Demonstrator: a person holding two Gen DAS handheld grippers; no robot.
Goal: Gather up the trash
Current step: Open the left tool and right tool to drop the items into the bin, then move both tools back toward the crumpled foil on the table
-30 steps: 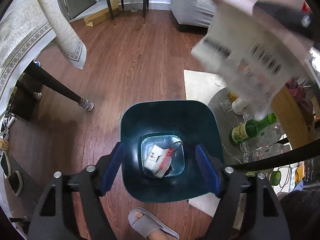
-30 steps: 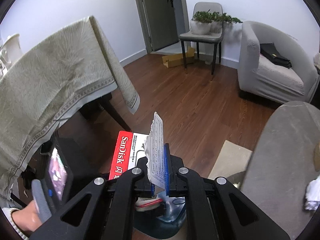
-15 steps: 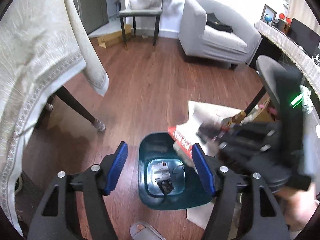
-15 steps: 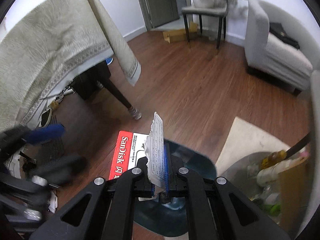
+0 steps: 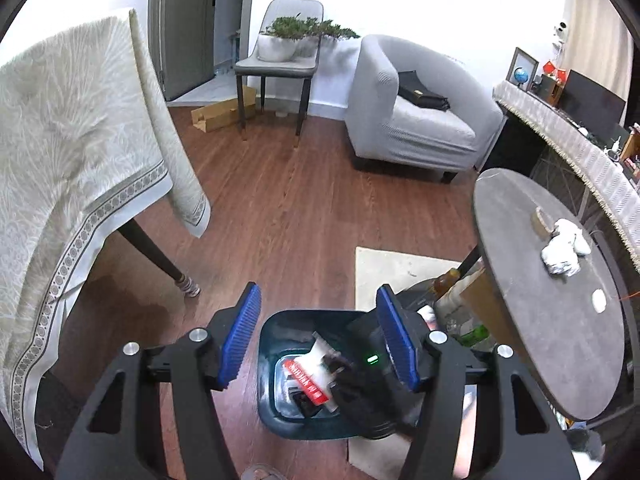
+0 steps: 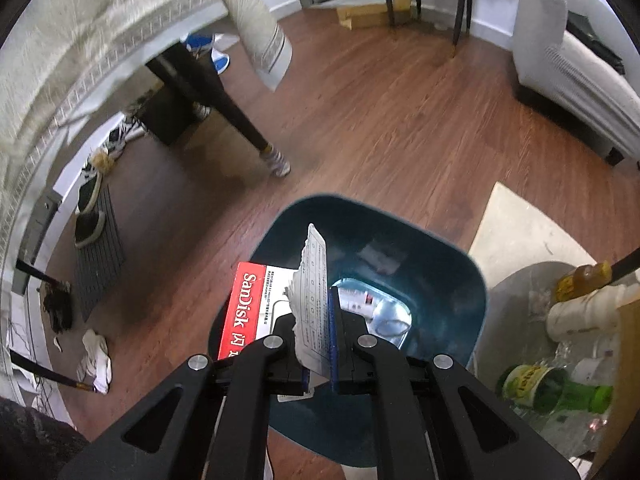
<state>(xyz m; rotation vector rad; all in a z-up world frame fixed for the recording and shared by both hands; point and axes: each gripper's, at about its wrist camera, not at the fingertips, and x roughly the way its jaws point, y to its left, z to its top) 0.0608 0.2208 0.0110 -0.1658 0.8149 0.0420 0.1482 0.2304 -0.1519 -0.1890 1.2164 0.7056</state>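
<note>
A dark teal trash bin (image 6: 440,280) stands on the wood floor with a few scraps (image 6: 360,300) at its bottom. Right over its mouth, my right gripper (image 6: 320,320) is shut on a red-and-white SanDisk card package (image 6: 248,312) with a torn white sheet standing up between the pads. The left wrist view looks down from higher up on the bin (image 5: 272,360), the package (image 5: 308,376) and the black right gripper (image 5: 340,376). My left gripper (image 5: 318,300) hangs above them, jaws closing, nothing between its blue pads.
A round grey table (image 5: 540,320) at the right carries crumpled white tissue (image 5: 564,248). Bottles (image 6: 552,392) lie under it beside the bin. A cloth-covered table (image 5: 60,140) is on the left, with an armchair (image 5: 412,120) behind and a beige rug (image 6: 520,232) on the floor.
The right gripper has come down with the package to the bin's mouth. The left gripper has risen away from the bin and its jaws have narrowed.
</note>
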